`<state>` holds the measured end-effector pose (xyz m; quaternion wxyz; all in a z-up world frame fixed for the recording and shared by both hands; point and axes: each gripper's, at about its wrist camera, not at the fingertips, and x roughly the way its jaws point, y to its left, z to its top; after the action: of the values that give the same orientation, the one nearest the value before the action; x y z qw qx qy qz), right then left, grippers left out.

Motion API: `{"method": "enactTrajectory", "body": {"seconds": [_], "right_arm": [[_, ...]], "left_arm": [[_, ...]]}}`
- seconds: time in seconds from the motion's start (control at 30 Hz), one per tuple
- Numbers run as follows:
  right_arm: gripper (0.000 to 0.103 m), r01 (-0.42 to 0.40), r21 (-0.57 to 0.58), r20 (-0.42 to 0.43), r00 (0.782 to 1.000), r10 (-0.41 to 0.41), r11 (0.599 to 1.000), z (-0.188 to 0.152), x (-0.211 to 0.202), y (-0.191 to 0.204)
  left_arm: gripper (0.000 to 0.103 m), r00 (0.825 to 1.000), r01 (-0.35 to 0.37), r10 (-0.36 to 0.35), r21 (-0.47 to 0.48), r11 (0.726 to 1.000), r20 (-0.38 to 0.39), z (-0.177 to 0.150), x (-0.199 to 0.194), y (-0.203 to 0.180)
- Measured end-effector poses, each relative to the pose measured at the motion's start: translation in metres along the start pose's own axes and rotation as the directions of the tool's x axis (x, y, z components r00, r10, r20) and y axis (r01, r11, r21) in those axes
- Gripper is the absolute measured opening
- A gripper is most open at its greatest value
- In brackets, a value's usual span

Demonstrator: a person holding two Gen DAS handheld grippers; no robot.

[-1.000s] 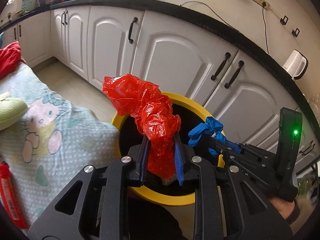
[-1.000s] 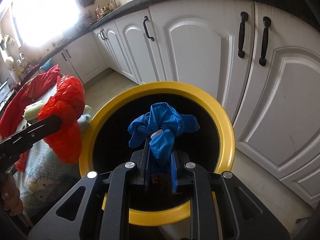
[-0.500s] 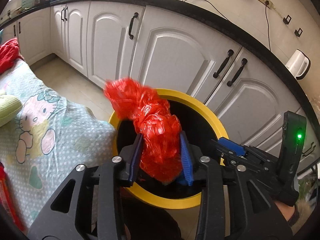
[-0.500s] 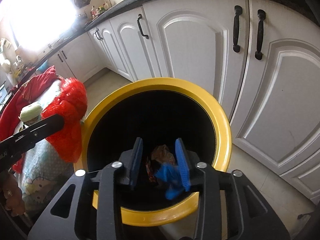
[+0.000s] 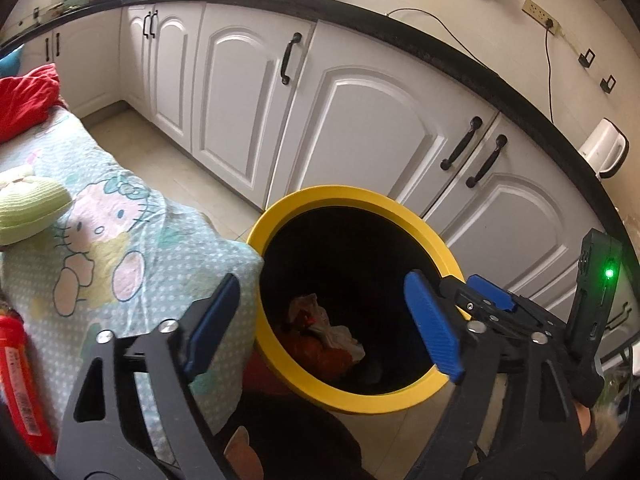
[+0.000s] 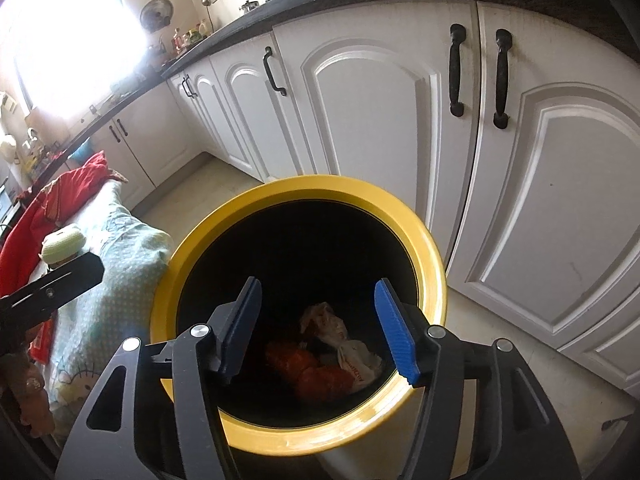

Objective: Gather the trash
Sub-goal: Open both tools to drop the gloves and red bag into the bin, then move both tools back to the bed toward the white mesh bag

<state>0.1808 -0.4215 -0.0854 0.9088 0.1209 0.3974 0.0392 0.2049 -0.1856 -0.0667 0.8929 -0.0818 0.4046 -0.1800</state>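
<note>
A round trash bin with a yellow rim (image 5: 352, 196) (image 6: 304, 188) and black inside stands on the floor in front of white cabinets. At its bottom lie a red plastic bag (image 5: 316, 352) (image 6: 316, 376) and crumpled pale wrappers (image 5: 336, 332) (image 6: 352, 352). My left gripper (image 5: 320, 320) is open and empty over the bin's left rim. My right gripper (image 6: 320, 328) is open and empty above the bin's mouth; it also shows in the left wrist view (image 5: 488, 300).
A surface covered by a light green cartoon-print cloth (image 5: 120, 240) (image 6: 116, 248) touches the bin's left side, with a green knitted hat (image 5: 32, 208), red fabric (image 5: 24, 96) and a red packet (image 5: 24, 380) on it. White cabinet doors (image 6: 380, 120) stand close behind.
My right gripper opened first and the blue bag fell into the bin. Then my left gripper opened and the red bag dropped in. Both grippers now stand wide open.
</note>
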Motion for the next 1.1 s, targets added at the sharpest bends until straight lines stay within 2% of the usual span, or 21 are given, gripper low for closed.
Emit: {"method": "enactTrajectory", "body": {"seconds": [0.07,0.1,0.3,0.7,1.1], "right_arm": [[0.060,0.000,-0.002,0.005,1.000,0.000,1.000,0.001,-0.002,0.001],[0.061,0.002,-0.004,0.010,1.000,-0.002,1.000,0.001,-0.003,0.002],[0.066,0.001,-0.018,0.032,0.999,0.000,1.000,0.004,-0.009,0.008],[0.067,-0.033,-0.097,0.057,0.998,0.039,0.995,0.004,-0.023,0.045],[0.070,-0.071,-0.178,0.078,0.993,0.086,0.981,0.001,-0.039,0.086]], "left_arm": [[0.091,1.000,-0.006,0.006,-0.001,1.000,0.012,0.000,-0.004,0.001],[0.092,1.000,-0.010,0.010,-0.001,1.000,0.018,0.000,-0.006,0.001],[0.092,0.998,-0.043,0.044,-0.012,0.999,0.039,0.000,-0.020,0.010],[0.092,0.987,-0.111,0.117,-0.054,0.992,0.108,0.002,-0.066,0.038],[0.092,0.964,-0.183,0.195,-0.081,0.980,0.183,-0.005,-0.103,0.060]]}}
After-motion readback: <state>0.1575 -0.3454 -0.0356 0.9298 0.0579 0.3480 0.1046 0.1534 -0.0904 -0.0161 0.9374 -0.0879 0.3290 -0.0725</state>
